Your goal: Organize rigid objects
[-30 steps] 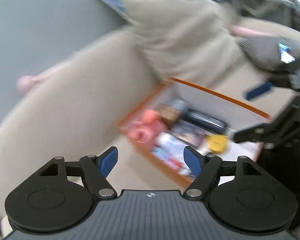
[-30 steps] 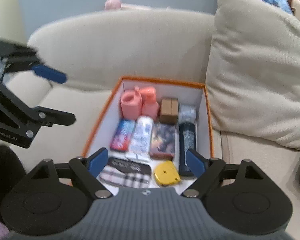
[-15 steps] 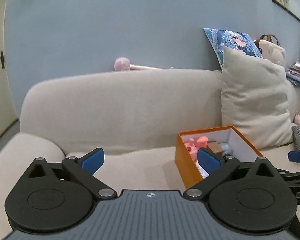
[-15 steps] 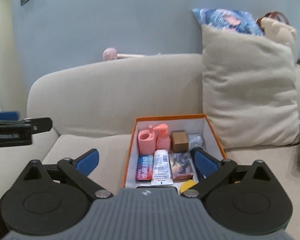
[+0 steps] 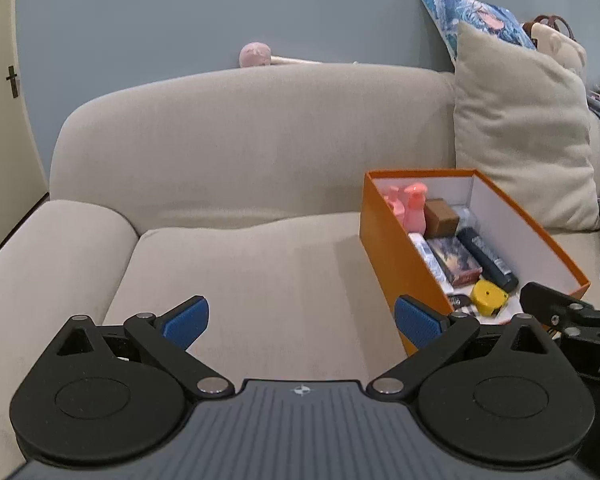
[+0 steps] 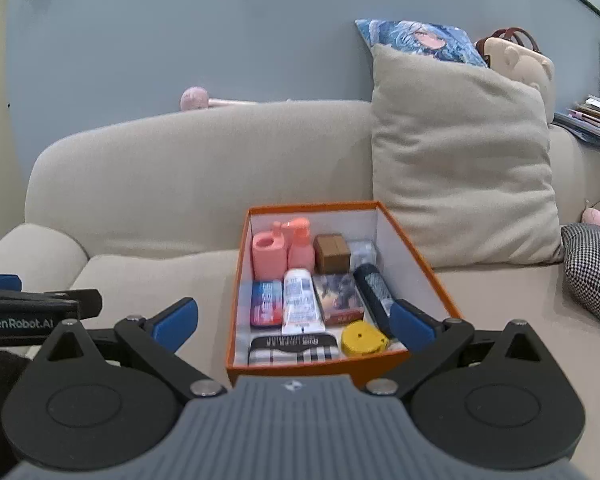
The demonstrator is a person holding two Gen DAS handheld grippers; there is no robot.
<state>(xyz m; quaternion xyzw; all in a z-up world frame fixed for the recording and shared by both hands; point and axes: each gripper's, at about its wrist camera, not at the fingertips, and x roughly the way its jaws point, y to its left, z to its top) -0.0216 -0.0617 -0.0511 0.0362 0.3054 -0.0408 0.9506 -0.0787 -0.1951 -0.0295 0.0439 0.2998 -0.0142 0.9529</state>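
Right gripper (image 6: 294,322) spread empty, orange box (image 6: 236,320) just ahead

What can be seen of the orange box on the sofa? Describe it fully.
The orange box is a lidless rectangular carton, apparently cardboard, orange outside and white inside. It sits flat on the beige sofa seat, its far right corner close to the large cushion; contact cannot be confirmed. Inside, items are packed in rows: a pink pump bottle, a brown block, a white tube, a dark bottle, a yellow tape measure and a plaid case. Neither gripper touches it.
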